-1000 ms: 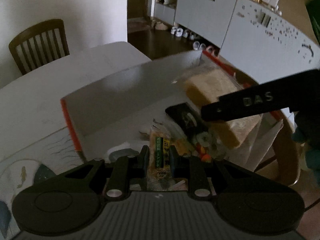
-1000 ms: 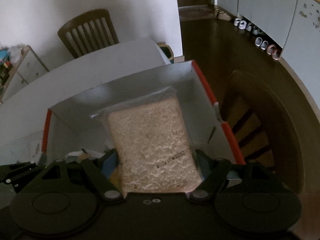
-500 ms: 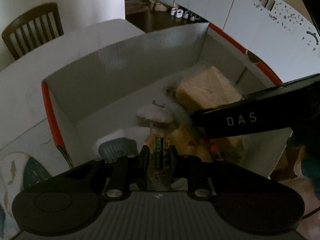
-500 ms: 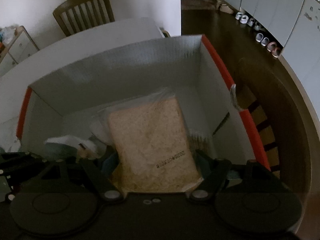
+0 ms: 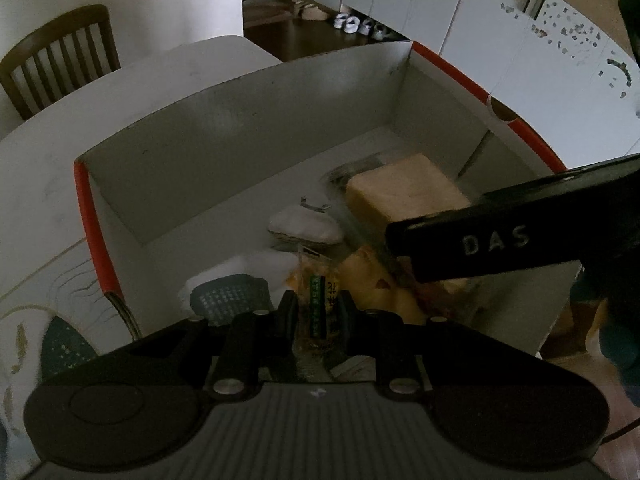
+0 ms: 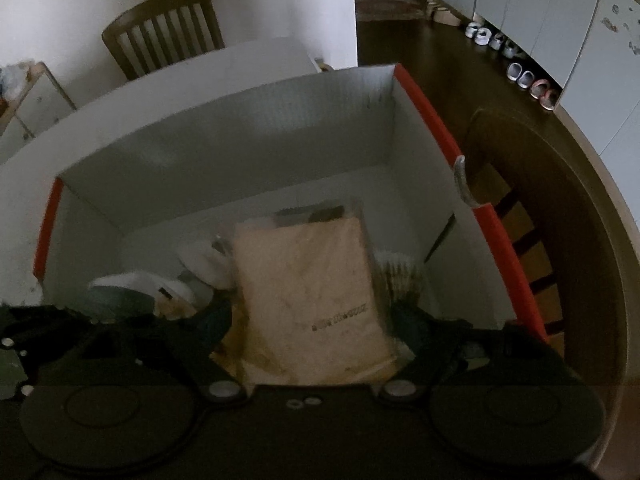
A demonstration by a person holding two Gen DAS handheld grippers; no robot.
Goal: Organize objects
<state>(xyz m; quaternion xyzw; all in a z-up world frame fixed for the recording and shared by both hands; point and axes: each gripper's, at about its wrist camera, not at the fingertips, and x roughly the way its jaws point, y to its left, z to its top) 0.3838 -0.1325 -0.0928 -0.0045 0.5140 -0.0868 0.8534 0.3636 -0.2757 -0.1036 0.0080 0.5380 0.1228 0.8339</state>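
Bread bag (image 6: 308, 300) is in the box (image 6: 224, 140), right hand-held gripper (image 6: 312, 320) opening around it; left hand-held gripper (image 5: 318, 312) clamps a snack packet (image 5: 322, 300), not yet released.

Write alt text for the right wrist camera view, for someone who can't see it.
The right gripper is opening around a bagged loaf of bread inside a white box with red edges, which also holds smaller packets. A wooden chair stands beyond the table.
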